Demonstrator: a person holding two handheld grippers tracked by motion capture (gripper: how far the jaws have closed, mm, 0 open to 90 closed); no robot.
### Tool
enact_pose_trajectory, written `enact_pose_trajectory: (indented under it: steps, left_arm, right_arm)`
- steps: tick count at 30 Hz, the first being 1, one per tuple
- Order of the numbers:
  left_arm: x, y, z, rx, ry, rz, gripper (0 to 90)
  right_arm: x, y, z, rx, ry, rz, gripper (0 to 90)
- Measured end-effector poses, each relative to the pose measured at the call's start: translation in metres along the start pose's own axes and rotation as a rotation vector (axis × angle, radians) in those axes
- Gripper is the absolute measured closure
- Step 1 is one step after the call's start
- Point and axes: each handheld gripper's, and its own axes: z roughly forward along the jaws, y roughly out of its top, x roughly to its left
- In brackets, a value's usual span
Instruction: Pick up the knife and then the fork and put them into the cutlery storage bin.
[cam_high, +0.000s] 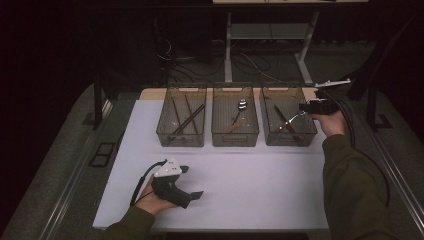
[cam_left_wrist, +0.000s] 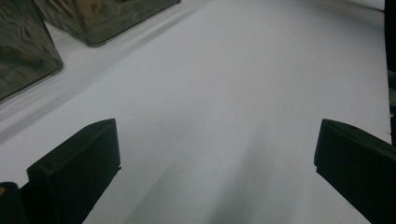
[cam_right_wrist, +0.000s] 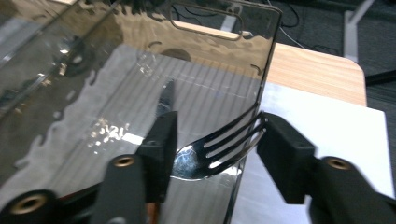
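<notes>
1. Nearest the person, the left gripper rests low on the white counter, apart from every object. Its fingers stand wide apart with nothing between them. Judged idle, parked clear of the working side.

2. Mid-counter: three clear bins in a row, well beyond the left gripper. The left bin holds long dark sticks, apparently chopsticks; the exact count cannot be told. The middle bin holds one spoon.

3. The right bin holds one dark-bladed knife. The sorting appears to be one kind of cutlery per bin.

4. Farthest, the right gripper hangs over the right bin's far right edge. One fork lies between its fingers, tines crossing the bin's wall, handle hidden below the gripper.

5. The right fingers are partly open. The fork's bowl lies near the left finger and its tines reach the right finger; whether either pad presses on it cannot be told for certain. Judgement: the fork is being let go into the right bin, beside the knife.

6. Count: two grippers, three bins, one fork, one knife, one spoon.
</notes>
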Motion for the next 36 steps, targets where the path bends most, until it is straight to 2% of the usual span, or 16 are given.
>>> enact_pose_trajectory:
  steps: [1,4,7,9,16,20,23,31,36]
  left_arm:
    - [0.000,0.000,0.000,0.000,0.001,0.001,0.0]
    - [0.000,0.000,0.001,0.000,0.001,0.001,0.0]
    - [0.001,0.000,0.001,0.005,0.004,0.002,0.0]
    - [0.001,0.000,0.001,0.006,0.004,-0.001,0.0]
    - [0.001,0.000,-0.001,0.003,0.009,0.002,0.0]
    - [0.002,0.000,-0.002,0.002,0.012,0.006,0.0]
    - [0.002,0.000,-0.003,0.003,0.014,0.005,0.0]
    - [0.004,-0.001,-0.007,-0.001,0.018,0.004,0.0]
    - [0.005,-0.002,-0.008,-0.003,0.014,0.008,0.0]
  right_arm:
    - [0.000,0.000,-0.001,-0.007,-0.016,-0.003,38.9]
    - [0.000,0.002,-0.004,-0.034,-0.016,-0.010,32.5]
    - [0.001,0.002,-0.009,-0.049,-0.006,-0.013,30.1]
    - [0.001,0.001,-0.012,-0.062,0.011,-0.001,28.7]
    - [0.012,-0.013,-0.027,-0.114,0.102,-0.012,25.9]
    - [0.024,-0.023,-0.036,-0.137,0.135,-0.029,19.5]
    - [0.035,-0.029,-0.044,-0.145,0.147,-0.063,18.2]
    - [0.061,-0.052,-0.064,-0.190,0.240,-0.096,14.3]
    - [0.074,-0.071,-0.070,-0.200,0.266,-0.118,14.3]
